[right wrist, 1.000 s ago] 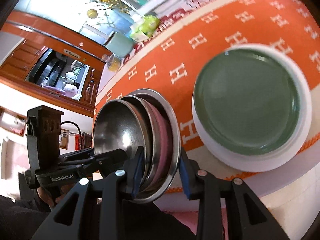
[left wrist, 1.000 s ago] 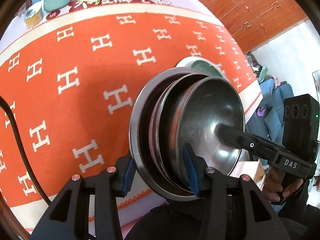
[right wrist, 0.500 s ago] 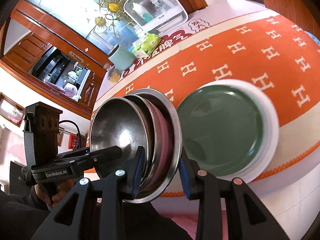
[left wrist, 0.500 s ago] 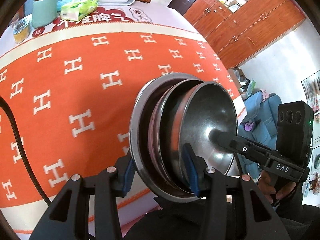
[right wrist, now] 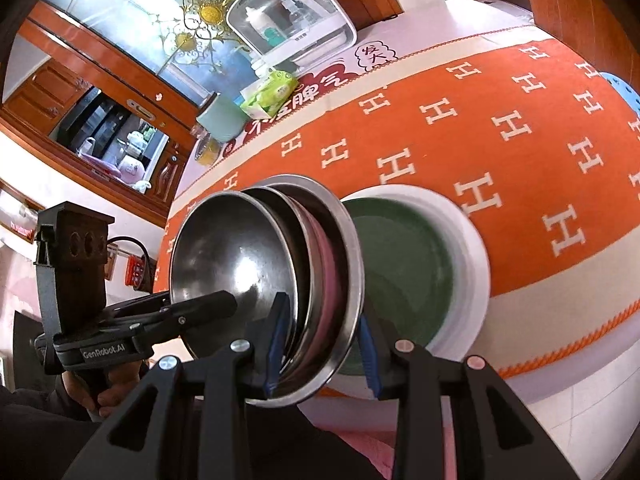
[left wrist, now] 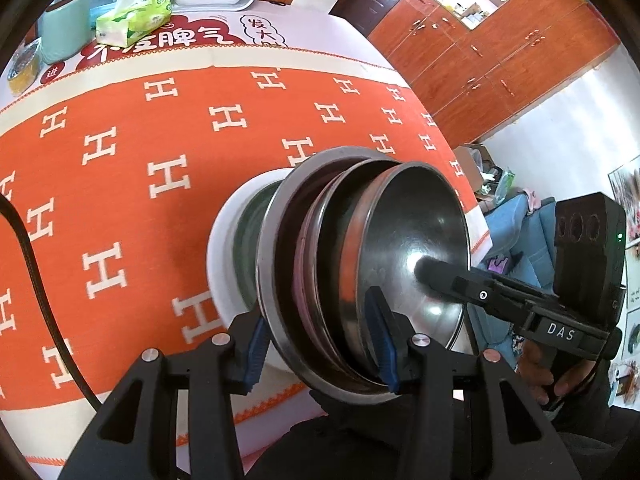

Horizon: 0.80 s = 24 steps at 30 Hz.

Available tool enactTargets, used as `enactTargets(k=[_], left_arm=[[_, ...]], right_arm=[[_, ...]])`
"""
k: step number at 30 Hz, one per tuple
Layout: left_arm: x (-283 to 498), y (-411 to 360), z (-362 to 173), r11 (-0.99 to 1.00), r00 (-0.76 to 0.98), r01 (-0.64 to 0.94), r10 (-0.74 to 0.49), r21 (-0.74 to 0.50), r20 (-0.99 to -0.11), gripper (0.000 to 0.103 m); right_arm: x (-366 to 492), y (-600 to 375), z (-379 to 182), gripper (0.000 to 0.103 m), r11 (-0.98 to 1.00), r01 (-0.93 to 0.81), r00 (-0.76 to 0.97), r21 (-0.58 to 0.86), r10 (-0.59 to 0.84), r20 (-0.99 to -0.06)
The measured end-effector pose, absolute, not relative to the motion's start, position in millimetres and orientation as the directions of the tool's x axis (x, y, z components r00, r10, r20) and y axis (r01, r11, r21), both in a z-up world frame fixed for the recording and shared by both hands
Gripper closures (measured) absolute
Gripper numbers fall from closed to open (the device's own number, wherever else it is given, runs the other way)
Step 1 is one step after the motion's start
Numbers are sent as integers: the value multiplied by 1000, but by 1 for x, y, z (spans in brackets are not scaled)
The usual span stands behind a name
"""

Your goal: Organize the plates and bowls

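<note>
- Since a second ago, the white-rimmed green ceramic plate [left wrist: 240, 216] has slid from behind the top of my load to its 9 o'clock side in the left wrist view, so both of my tools have carried the load along the table edge towards that plate.
- Left gripper [left wrist: 318, 342]: its blue-padded fingers are clamped on the rim of the nested stack of stainless-steel bowls [left wrist: 360, 264], pinching the lower edge at about 6 o'clock of the stack.
- That stack is in the air, tipped on edge, with its open mouths facing 3 o'clock in this view and its bottoms turned towards the plate.
- Orange tablecloth patterned with white H letters [left wrist: 132, 168] lies under the plate, which sits near the table's front edge.
- Right gripper [right wrist: 322, 350]: it is likewise closed on the stack's [right wrist: 272, 276] lower rim, from the opposite side.
- From this tool the plate [right wrist: 420, 264] lies at 3 o'clock of the stack, just beside it; I cannot tell whether they touch.
- As I judge it, the coming move turns on this: the stack's axis runs sideways, bottoms towards the plate, so I must tip it base-down and lower it onto the green centre. Both tools seem equally near.
</note>
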<state>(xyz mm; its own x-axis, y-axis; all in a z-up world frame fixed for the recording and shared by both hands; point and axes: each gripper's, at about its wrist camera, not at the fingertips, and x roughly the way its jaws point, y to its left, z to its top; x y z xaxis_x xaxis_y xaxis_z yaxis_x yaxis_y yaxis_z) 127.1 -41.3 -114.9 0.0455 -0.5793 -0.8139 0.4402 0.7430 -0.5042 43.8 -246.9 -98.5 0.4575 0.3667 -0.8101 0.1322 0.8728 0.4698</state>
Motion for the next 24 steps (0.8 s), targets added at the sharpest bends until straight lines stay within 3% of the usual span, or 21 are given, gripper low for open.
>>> enactTargets(k=[24], left_arm=[[143, -94, -148, 880, 53, 233, -437, -414, -898, 60]], right_arm=[[106, -292, -144, 69, 884, 3, 230, 467, 454, -861]])
